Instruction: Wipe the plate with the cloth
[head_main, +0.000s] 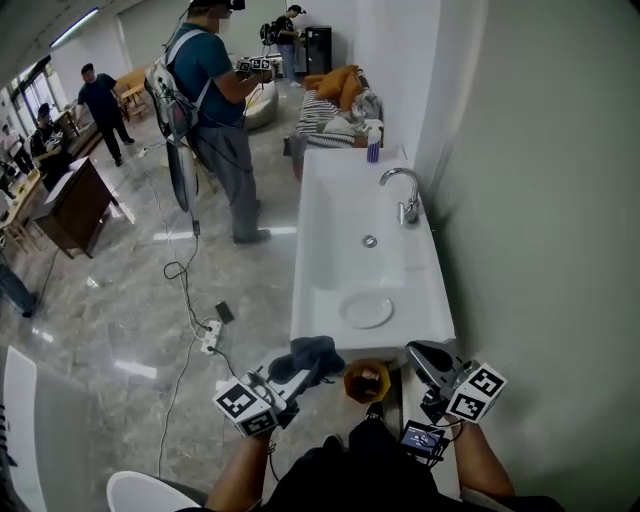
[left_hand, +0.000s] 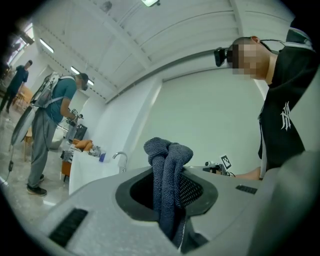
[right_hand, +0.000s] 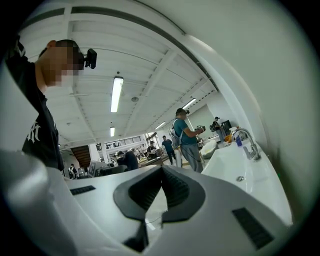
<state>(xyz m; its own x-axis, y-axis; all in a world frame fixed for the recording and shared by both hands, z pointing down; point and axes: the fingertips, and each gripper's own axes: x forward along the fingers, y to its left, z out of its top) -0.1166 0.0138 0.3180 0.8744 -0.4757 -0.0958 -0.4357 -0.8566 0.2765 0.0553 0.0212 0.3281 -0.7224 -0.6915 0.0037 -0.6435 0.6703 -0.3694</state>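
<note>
Left claw (left_hand: 170, 195) clamps dark cloth (left_hand: 167, 155); right claw (right_hand: 161, 192) closed; plate (head_main: 366, 312) in sink (head_main: 330, 220).

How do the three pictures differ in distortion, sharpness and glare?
Head view: sharp and evenly lit, with bright glare streaks on the polished floor. Left gripper view: strong fisheye bending and dark corners, yet the cloth is sharp. Right gripper view: the same bending; the ceiling lamp is blown out.

Bare basin (head_main: 335, 205) around plate (head_main: 366, 312); faucet (head_main: 403, 195) alongside.
</note>
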